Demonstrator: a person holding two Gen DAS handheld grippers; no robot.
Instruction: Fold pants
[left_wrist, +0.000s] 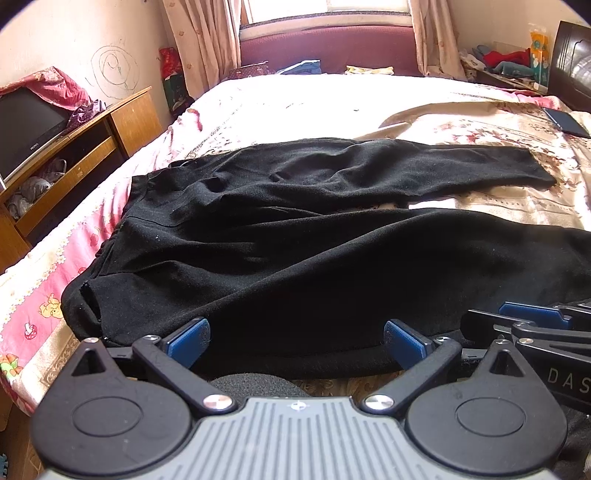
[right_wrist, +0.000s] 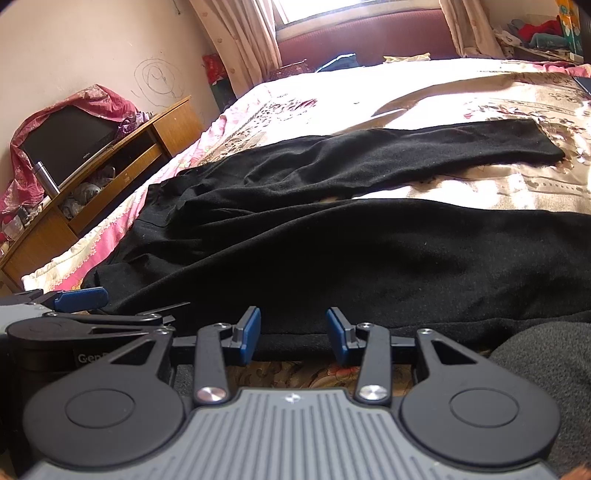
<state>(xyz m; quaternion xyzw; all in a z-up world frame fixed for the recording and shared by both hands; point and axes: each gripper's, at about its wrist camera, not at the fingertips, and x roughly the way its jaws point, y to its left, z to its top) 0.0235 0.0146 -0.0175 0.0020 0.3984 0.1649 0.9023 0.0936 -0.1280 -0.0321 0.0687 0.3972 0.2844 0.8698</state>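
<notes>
Black pants (left_wrist: 295, 236) lie spread flat on the bed, waistband to the left, both legs running right with a gap between them. They also show in the right wrist view (right_wrist: 332, 236). My left gripper (left_wrist: 295, 341) is open wide, its blue pads at the near edge of the near leg close to the waist. My right gripper (right_wrist: 293, 334) is open, its pads at the near hem edge further right. The right gripper shows in the left wrist view (left_wrist: 532, 325); the left gripper shows in the right wrist view (right_wrist: 79, 299). Neither holds cloth.
The bed (left_wrist: 332, 103) has a floral cover, sunlit at the far side. A wooden TV stand (left_wrist: 74, 147) with a screen stands left of the bed. A phone (left_wrist: 565, 122) lies at the far right. Clutter sits on the window ledge (left_wrist: 498, 59).
</notes>
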